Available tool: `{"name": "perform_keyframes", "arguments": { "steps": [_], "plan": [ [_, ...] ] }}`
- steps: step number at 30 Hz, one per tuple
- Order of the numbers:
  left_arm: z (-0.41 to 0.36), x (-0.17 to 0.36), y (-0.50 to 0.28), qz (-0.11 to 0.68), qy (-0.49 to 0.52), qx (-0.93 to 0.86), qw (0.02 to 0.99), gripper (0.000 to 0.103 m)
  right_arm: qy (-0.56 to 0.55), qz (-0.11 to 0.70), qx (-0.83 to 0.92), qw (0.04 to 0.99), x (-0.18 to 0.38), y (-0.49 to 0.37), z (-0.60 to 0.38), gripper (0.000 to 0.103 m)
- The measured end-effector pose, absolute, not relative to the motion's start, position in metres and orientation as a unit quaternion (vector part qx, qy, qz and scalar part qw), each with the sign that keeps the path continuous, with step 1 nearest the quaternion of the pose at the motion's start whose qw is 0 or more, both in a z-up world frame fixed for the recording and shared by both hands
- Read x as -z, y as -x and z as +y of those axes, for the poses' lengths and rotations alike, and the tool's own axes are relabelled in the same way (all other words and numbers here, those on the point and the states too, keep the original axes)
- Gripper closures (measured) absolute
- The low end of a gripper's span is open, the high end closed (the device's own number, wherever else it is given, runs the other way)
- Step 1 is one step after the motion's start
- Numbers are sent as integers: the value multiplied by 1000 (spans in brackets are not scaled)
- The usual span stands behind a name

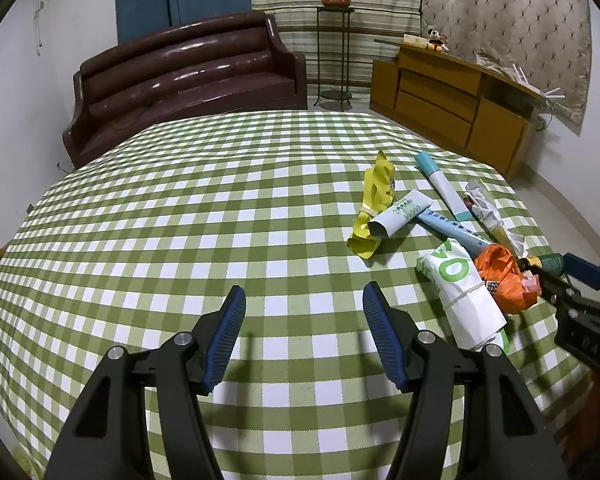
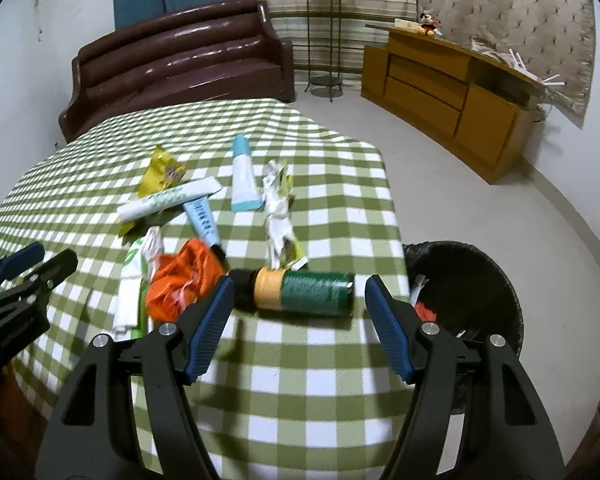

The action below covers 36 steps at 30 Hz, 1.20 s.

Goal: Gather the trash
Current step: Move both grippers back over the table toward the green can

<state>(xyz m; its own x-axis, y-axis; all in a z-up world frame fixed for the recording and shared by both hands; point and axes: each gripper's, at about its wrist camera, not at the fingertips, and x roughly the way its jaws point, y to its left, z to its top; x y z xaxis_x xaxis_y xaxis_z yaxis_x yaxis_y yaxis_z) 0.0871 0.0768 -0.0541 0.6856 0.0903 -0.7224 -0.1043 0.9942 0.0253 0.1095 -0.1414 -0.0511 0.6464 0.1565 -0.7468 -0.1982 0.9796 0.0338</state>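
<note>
A pile of trash lies on the green checked tablecloth (image 1: 180, 220): a yellow wrapper (image 1: 374, 204), a white tube (image 1: 400, 216), a blue-capped tube (image 1: 440, 184), an orange bag (image 1: 504, 280) and a white-green bag (image 1: 460, 296). My left gripper (image 1: 304, 304) hovers open over bare cloth, left of the pile. In the right wrist view a green and yellow bottle (image 2: 304, 290) lies on its side just beyond my right gripper (image 2: 300, 300), which stands open and apart from it. The orange bag (image 2: 180, 280) lies by its left finger.
A black-lined bin (image 2: 480, 280) stands on the floor off the table's right edge, with some scraps inside. A brown sofa (image 1: 180, 80), a plant stand (image 1: 334, 40) and a wooden cabinet (image 1: 452, 96) are beyond the table. The left gripper's body (image 2: 16, 292) shows at the left.
</note>
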Motion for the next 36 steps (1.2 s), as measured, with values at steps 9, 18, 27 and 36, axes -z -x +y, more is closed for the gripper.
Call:
{"name": "perform_keyframes", "arguments": {
  "steps": [9,18,27,36],
  "plan": [
    [83,57,-85,394,12,-60,917,43,23,403,-87,911,47,-118,-146,37],
    [86,61,-87,401,13,-62,914,43,28,414,-107,903,51,-127,-143,37],
    [82,61,-87,401,13,-61,914,43,38,423,-104,900,54,-117,-132,37],
    [83,63,-85,402,15,-62,913,43,51,439,-125,888,58,-107,-113,36]
  ]
}}
